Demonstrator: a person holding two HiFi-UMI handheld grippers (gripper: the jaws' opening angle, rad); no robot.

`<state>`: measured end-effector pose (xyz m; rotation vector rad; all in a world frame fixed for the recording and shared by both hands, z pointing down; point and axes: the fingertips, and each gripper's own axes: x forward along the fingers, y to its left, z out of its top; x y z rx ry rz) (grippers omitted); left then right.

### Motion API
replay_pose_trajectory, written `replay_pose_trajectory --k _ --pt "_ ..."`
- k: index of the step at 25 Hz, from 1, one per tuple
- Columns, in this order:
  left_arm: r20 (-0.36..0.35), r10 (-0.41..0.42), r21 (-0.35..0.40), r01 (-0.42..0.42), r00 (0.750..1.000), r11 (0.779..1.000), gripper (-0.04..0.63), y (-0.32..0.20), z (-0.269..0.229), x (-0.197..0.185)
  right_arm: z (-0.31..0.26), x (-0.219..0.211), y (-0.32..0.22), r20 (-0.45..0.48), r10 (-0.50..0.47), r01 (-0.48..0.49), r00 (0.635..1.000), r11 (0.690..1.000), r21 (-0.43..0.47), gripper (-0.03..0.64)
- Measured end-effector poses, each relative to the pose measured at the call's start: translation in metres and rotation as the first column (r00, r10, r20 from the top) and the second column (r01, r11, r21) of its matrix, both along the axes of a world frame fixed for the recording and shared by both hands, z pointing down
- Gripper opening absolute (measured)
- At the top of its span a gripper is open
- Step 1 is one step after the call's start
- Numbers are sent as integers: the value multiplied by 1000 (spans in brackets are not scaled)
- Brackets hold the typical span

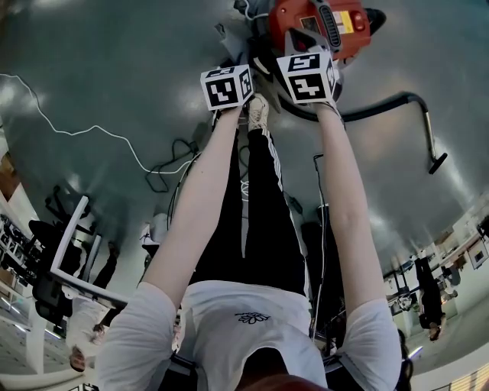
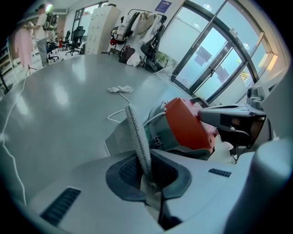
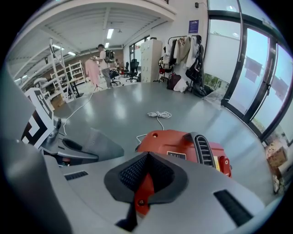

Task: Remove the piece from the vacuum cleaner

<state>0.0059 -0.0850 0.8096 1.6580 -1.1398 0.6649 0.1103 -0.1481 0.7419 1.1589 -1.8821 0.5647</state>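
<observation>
The red vacuum cleaner (image 1: 321, 23) stands on the grey floor just beyond both grippers. My left gripper (image 2: 149, 176) is shut on a grey perforated fabric piece (image 2: 136, 132) that rises edge-on from the jaws; the grey fabric (image 2: 120, 135) spreads behind it toward the vacuum's red body (image 2: 187, 123). My right gripper (image 3: 144, 178) is shut on a red tab (image 3: 144, 191) of the vacuum, right above its red housing (image 3: 183, 146). In the head view the marker cubes of the left gripper (image 1: 227, 86) and right gripper (image 1: 308, 76) hide the jaws.
A black hose with a nozzle (image 1: 416, 107) curves off to the right of the vacuum. A coiled white cord (image 2: 120, 89) lies on the floor beyond it. The person's shoe (image 1: 257, 113) sits between the grippers. Loose cables (image 1: 172, 164) run left of the legs.
</observation>
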Motion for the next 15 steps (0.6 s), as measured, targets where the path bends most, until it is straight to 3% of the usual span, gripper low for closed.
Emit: replay_pose_trajectory --k 5,11,13,15 --pt "11 14 9 -14 1000 1000 15 5 -3 -3 1 1 0 -10 36 -36 999 999 -40 12" --pt "-60 -72 -31 70 996 997 15 1 3 -15 -1 -4 -1 18 44 -43 999 996 -76 12" --pt "-57 -42 -45 39 998 998 15 -5 6 -16 -2 -4 -1 -3 20 -20 1000 996 -84 12" --pt "-32 44 -48 -46 999 998 15 -16 9 -13 0 -3 -2 -6 16 -17 1000 996 -89 12"
